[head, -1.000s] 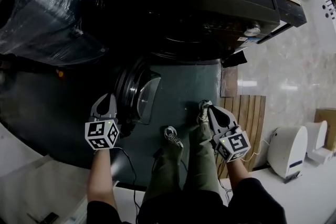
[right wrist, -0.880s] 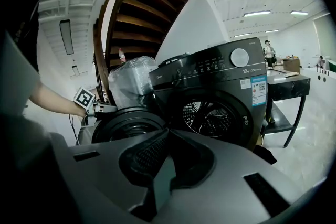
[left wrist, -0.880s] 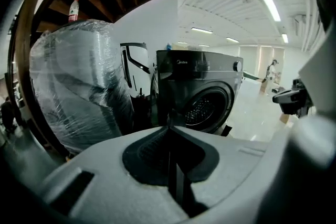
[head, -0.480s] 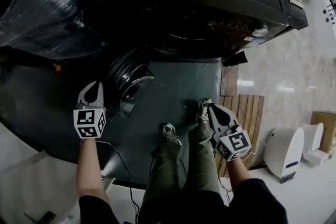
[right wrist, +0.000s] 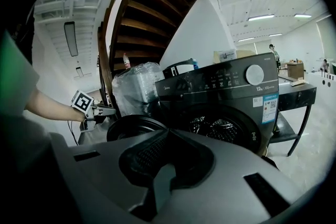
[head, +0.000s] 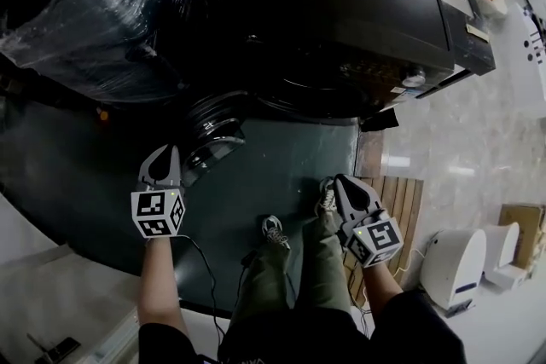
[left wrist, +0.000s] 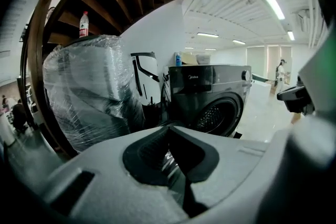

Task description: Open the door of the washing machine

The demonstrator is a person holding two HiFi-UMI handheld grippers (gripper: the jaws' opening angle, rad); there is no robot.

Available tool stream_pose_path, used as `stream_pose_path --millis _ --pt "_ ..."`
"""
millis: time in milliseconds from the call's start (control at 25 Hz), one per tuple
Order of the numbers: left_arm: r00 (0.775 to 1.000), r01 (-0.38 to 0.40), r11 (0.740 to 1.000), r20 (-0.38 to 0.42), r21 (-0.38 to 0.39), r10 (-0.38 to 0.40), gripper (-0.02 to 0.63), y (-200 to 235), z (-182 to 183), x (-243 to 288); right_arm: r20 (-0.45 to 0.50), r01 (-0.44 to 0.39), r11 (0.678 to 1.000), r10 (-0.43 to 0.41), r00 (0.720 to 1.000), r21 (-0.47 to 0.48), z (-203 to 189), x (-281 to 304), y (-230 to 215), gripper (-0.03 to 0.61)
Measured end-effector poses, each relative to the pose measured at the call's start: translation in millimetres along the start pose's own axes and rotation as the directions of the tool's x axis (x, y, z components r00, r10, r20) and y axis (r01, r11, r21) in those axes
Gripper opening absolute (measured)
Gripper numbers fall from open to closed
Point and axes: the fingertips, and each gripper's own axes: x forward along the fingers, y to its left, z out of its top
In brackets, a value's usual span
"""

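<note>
**Head view, left to right.** A bulky appliance wrapped in clear plastic film (head: 107, 8) stands at far left, beside the dark grey front-loading washing machine (head: 341, 21). Below the wrapped appliance, the left gripper (head: 167, 153) is held over the dark green floor covering (head: 290, 153). Its jaws meet at the tips with nothing between them, as the left gripper view shows. The tips lie just beside the outer rim of the round, dark, glass-centred washing machine door (head: 212, 139); whether they touch it cannot be told. The door is swung wide open, out to the left of the machine's front. In the uncovered opening the perforated steel drum (right wrist: 218, 128) is visible. At centre, the person's legs in olive trousers (head: 320, 268) point toward the machine. The right gripper (head: 341, 183) hangs beside the right shoe (head: 327, 199), well apart from the door. Its jaws are likewise closed tip to tip and empty. Further right, a slatted wooden panel (head: 403, 192) and a white rounded appliance (head: 452, 264) rest on the pale polished floor (head: 478, 124).
</note>
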Motion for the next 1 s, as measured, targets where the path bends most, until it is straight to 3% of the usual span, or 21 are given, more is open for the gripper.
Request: stream_pose_path --millis 480,1000 --pt "0.986 -0.028 0.995 0.161 -0.101 0.044 0.017 -55 67 -91 0.075 -0.011 0.998 0.015 0.997 -0.054 80 -36 25 0.008" --pt "0.965 0.01 1.0 0.264 -0.011 -0.007 0.017 -97 129 -181 0.122 -0.055 0.994 0.066 0.99 -0.094 127 -70 62 0.008"
